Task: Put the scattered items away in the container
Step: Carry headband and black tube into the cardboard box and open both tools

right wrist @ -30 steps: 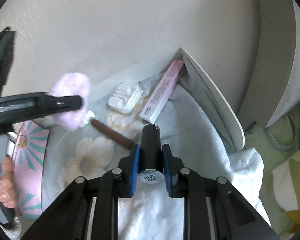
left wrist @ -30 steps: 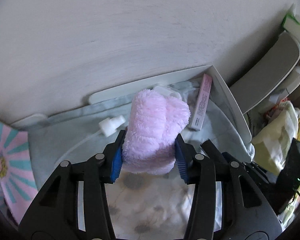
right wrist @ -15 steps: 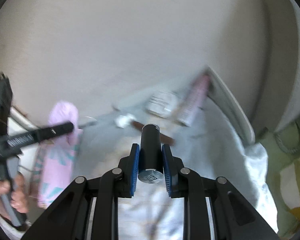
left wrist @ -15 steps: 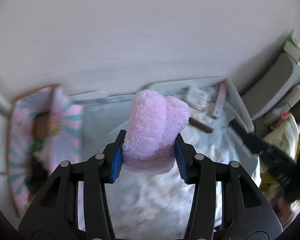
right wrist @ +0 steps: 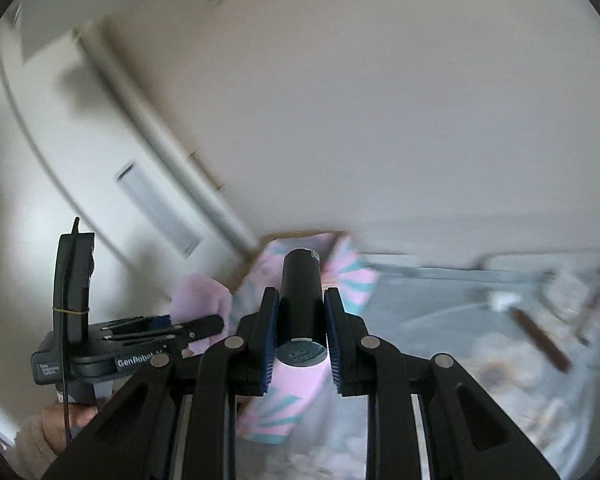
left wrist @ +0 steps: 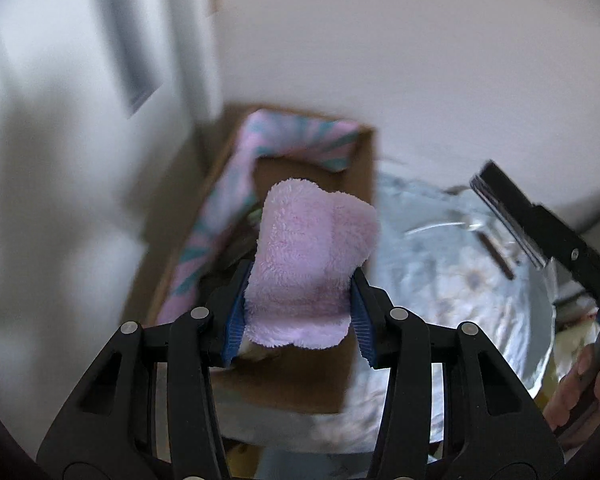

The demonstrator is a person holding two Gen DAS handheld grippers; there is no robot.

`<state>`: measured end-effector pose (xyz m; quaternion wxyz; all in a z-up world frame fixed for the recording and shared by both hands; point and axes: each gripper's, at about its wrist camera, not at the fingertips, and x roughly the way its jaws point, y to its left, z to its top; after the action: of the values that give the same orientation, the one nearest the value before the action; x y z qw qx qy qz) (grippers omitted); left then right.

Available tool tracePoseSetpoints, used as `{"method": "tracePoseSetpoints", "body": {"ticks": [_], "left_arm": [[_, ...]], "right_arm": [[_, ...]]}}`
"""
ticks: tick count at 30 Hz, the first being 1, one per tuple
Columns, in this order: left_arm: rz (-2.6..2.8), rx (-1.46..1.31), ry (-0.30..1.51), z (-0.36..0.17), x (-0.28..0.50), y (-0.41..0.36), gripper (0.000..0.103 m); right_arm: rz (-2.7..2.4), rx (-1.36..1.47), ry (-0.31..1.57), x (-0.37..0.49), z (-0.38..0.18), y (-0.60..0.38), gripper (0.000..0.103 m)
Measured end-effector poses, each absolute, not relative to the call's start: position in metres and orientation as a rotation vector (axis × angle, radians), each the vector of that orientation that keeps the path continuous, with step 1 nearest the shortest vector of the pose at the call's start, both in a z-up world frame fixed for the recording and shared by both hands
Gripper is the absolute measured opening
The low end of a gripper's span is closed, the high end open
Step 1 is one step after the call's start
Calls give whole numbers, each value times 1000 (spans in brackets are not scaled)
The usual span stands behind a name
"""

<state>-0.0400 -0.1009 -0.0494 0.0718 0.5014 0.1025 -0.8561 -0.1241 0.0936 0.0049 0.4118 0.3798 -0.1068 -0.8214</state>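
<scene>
A: Between the blue pads at lower centre of the left wrist view, the left gripper (left wrist: 298, 314) is clamped on a pink fluffy cloth (left wrist: 312, 248), pinched near its lower edge, most of it standing up past the tips. Behind it, mid-frame, is the cardboard box (left wrist: 362, 168) w/ a pink-and-teal patterned sheet (left wrist: 228, 200) along its left and far walls.

B: And the other claw?

A: Right gripper (right wrist: 300, 326), lower centre of its own view, jaws narrow, gripping a black cylindrical tube (right wrist: 302, 292) by the sides near its rear cap. The far end points at the box, just above centre.

B: How'll they handle?

A: My guess: the cloth is light and squashy, it won't slip or break, and any hold works. It may snag the box wall or drape over it, so a bunched middle grip is best. The tube looks stiff and smooth. It could slide or roll, so hold mid-barrel.

B: What's left?

A: At right of both views, blurred, on the pale floral bedding (right wrist: 500, 360): a brown stick (right wrist: 540, 340) and a small white piece (right wrist: 502, 301). The rest is too smeared to name.
</scene>
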Motion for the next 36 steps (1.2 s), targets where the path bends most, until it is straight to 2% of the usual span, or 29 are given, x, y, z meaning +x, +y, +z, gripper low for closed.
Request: {"method": "tracePoseSetpoints", "body": {"ticks": [8,21,23,24,25,26,27,28,30,36], "left_arm": [[-2491,1572,355,-87,-32,-138,42],[-2487,1629,444,-132,-47,-140,42],[-2491,1629,447,-132,-47,-139,49],[-2493,1625,448,-133,-47,-139,64],[-2495,1622,444,-133,-48,-138,83],[-2503,1610,433,-131,-47,-136,91],[-2511,1595,420,-129,-47,-135,98],[-2524,1578,405,-125,-47,-133,99],[-2535,1576,392,-123,-49,-131,99],[-2540,1569,397,-114,-47,-130,99]], "right_arm": [[-1927,1063,-58,-132,-35,-21,21],[-1921,1172,115,-142,-74,-73,21],[-1924,1179,135,-142,-77,-75,21],[-1932,1187,147,-142,-78,-76,21],[-1955,1186,163,-142,-78,-76,22],[-1971,1182,168,-142,-78,-75,25],[-1982,1180,167,-142,-77,-73,37],[-1988,1177,155,-142,-75,-71,52],[-2010,1156,114,-143,-71,-64,61],[-2078,1082,12,-143,-53,-32,63]]}}
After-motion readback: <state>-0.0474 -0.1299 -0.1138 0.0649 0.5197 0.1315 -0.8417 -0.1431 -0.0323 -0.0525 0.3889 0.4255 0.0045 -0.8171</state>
